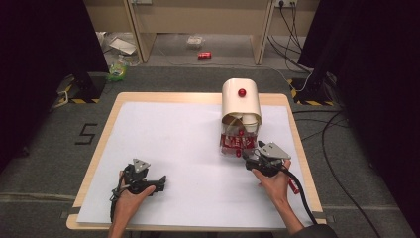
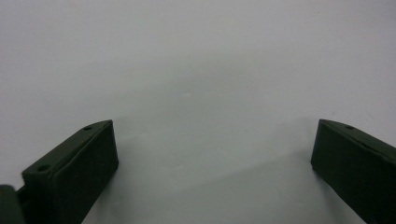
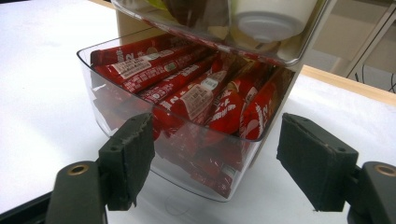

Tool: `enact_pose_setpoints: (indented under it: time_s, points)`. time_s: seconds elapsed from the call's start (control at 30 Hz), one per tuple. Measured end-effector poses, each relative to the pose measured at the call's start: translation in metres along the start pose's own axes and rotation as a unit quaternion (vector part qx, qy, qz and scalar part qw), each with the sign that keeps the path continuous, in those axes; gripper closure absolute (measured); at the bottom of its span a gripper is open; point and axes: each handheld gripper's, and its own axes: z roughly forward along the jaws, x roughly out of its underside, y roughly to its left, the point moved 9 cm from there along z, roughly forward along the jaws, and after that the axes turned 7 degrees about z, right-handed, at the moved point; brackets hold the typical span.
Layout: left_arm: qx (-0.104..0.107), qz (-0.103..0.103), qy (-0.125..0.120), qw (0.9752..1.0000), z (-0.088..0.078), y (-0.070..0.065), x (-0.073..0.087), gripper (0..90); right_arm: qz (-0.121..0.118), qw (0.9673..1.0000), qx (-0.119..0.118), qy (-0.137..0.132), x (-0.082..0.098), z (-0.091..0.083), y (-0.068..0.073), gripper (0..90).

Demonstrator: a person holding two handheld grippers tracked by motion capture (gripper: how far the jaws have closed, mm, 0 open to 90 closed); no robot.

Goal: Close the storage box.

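Note:
A cream, round-topped box (image 1: 241, 104) with a red knob (image 1: 241, 92) stands at the far right of the table. Its clear lower drawer (image 1: 237, 145) (image 3: 116, 51) is pulled out and packed with red sachets (image 3: 187, 88). Above it, a clear tray holds white cups (image 3: 271, 21). My right gripper (image 1: 251, 158) (image 3: 217, 133) is open just in front of the drawer, with its pads (image 3: 133, 149) apart from the drawer's walls. My left gripper (image 1: 162, 181) (image 2: 215, 128) rests open at the near left on the white sheet, with nothing between its jaws.
A white sheet (image 1: 188, 148) covers the wooden table (image 1: 198, 96). A small red thing (image 1: 293, 186) lies by the right wrist. Beyond the table, a red can (image 1: 204, 55) and litter lie on the floor. Cables (image 1: 337, 148) run along the right side.

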Motion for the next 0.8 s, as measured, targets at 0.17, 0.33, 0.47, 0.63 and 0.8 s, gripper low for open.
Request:
enact_pose_setpoints:
  time_s: [0.17,0.33,0.47,0.63,0.8]
  points:
    - [0.000,0.000,0.001,1.0000,0.000,0.000,0.000,0.0,0.000,1.0000,0.002,-0.002,-0.002,0.002,-0.001,27.4]
    - [0.000,0.000,0.001,1.0000,0.000,0.000,0.000,0.0,0.004,1.0000,0.002,-0.002,-0.003,0.005,-0.002,27.3]
    - [0.000,0.000,0.001,1.0000,0.000,0.000,0.000,0.0,0.004,1.0000,0.004,-0.001,-0.004,0.007,-0.003,27.1]
    - [0.000,0.000,0.001,1.0000,0.000,0.000,0.000,0.0,0.004,1.0000,0.007,-0.002,-0.005,0.010,-0.005,27.0]
    - [0.000,0.000,0.001,1.0000,0.000,0.000,0.000,0.0,0.005,0.9999,0.011,-0.003,-0.006,0.013,-0.006,27.3]
